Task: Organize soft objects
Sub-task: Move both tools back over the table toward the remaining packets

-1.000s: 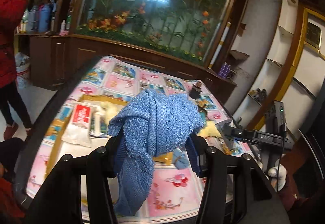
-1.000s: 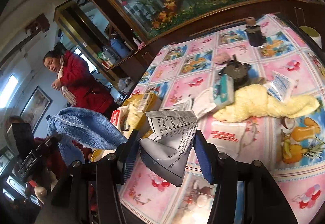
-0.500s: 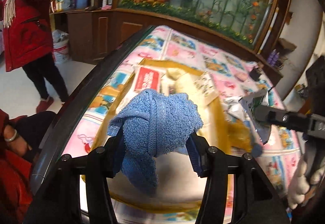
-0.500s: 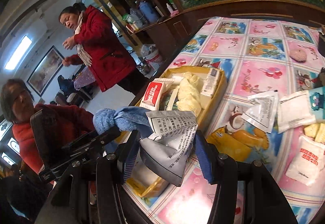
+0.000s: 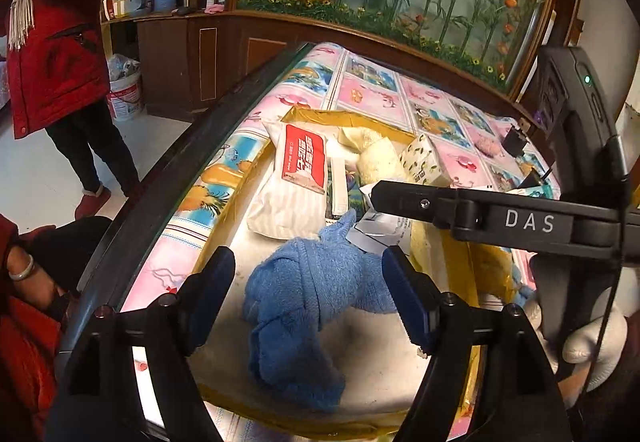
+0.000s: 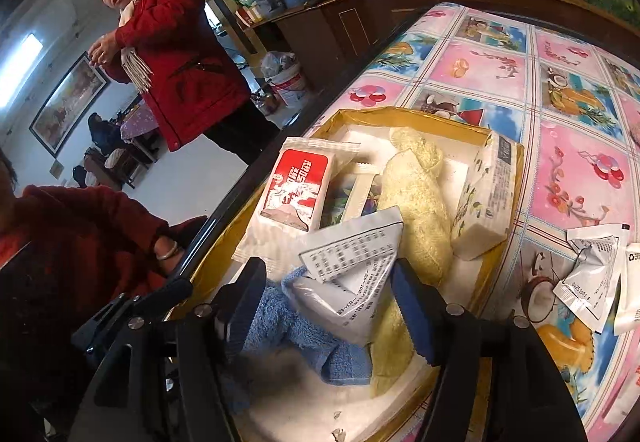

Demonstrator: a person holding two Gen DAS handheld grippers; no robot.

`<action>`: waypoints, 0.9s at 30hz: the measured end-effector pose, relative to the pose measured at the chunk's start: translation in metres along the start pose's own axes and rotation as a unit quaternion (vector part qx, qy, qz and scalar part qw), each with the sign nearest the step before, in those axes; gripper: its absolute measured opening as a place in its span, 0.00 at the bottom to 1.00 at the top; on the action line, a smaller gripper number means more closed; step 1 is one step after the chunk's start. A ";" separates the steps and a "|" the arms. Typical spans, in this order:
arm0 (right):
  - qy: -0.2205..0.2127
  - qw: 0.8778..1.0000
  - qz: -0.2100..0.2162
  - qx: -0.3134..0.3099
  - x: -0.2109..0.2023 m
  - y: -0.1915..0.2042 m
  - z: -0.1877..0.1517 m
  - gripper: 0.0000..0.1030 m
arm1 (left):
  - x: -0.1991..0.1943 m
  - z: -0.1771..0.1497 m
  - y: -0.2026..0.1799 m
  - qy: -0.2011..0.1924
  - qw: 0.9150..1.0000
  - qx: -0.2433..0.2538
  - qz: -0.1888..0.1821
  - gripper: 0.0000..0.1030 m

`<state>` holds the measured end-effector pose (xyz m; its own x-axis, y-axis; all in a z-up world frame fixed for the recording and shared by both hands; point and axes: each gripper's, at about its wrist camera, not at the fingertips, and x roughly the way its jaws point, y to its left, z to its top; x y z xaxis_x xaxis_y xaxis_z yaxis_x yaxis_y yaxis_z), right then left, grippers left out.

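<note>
A knotted blue towel [image 5: 304,302] lies in the gold-rimmed box [image 5: 224,238], loose between the spread fingers of my open left gripper [image 5: 306,292]. It also shows in the right wrist view [image 6: 296,334]. My right gripper [image 6: 326,306] is open; a silver-and-white printed packet [image 6: 352,274] rests between its fingers on the towel and a yellow towel [image 6: 416,201]. The box [image 6: 500,254] also holds a red-and-white tissue pack [image 6: 298,185] and a white leaf-print pack [image 6: 486,197]. The right gripper's finger [image 5: 440,201] crosses the left wrist view.
The box sits on a table with a pink and blue fruit-print cloth [image 6: 568,89], near its dark edge [image 5: 160,181]. Loose white sachets [image 6: 596,270] lie right of the box. A person in a red coat [image 6: 176,53] stands beyond the table; another sits close by [image 6: 60,242].
Both grippers came down over the box and opened. The blue towel left my left gripper and now lies in the box. The packet dropped from my right gripper's grasp onto the towels.
</note>
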<state>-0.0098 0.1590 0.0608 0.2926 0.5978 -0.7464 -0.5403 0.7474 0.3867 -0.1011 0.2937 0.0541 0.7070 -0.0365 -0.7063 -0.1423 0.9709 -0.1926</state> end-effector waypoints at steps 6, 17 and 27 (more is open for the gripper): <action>-0.021 1.000 0.004 0.018 -0.019 -0.009 0.001 0.66 | -0.011 0.002 0.000 -0.012 1.000 -0.014 -0.008 0.74; -0.116 0.989 -0.045 0.082 -0.138 -0.089 -0.043 0.74 | -0.051 0.003 -0.049 -0.052 0.996 0.036 -0.060 0.74; -0.128 0.970 -0.070 0.196 -0.186 -0.182 -0.118 0.76 | -0.013 -0.014 -0.165 0.010 0.981 0.122 -0.150 0.77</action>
<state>-0.0593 -0.1225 0.0652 0.5542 0.4981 -0.6669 -0.1546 0.8489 0.5055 -0.0971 0.1304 0.0855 0.6777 -0.3308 -0.6567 0.2410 0.9437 -0.2266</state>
